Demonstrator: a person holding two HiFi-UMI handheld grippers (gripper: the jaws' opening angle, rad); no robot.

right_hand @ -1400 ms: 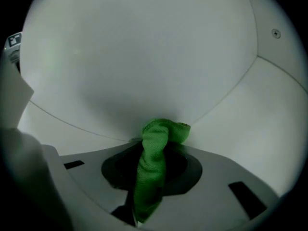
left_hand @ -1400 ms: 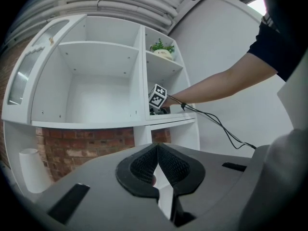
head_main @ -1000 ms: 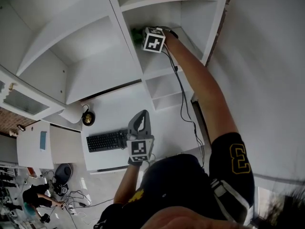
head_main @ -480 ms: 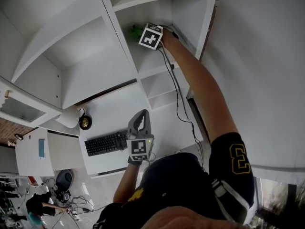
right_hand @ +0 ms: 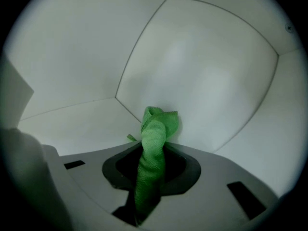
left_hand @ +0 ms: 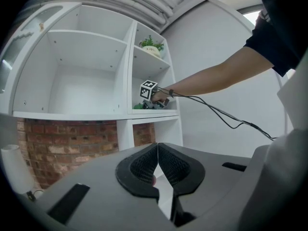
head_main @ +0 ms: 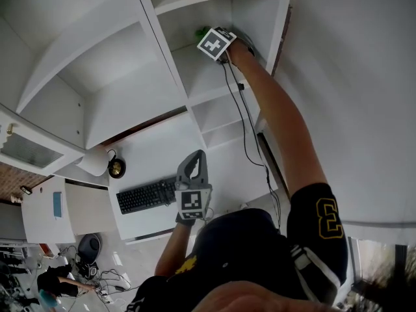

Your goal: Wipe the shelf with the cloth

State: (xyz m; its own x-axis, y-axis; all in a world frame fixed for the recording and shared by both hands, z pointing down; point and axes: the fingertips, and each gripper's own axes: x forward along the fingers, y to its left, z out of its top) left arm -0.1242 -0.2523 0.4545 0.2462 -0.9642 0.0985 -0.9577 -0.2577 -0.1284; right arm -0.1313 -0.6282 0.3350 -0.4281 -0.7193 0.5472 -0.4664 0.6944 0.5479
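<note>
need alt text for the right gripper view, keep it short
A green cloth is clamped between the jaws of the right gripper, its bunched end pointing into the back corner of a white shelf compartment. Whether the cloth touches the back wall cannot be told.

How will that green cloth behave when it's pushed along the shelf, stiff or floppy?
Probably floppy: the cloth is bunched and twisted where the right gripper pinches it. It looks thin and light, so it should drag easily. With only a folded tip sticking out toward the shelf, it will likely crumple rather than slide flat.
</note>
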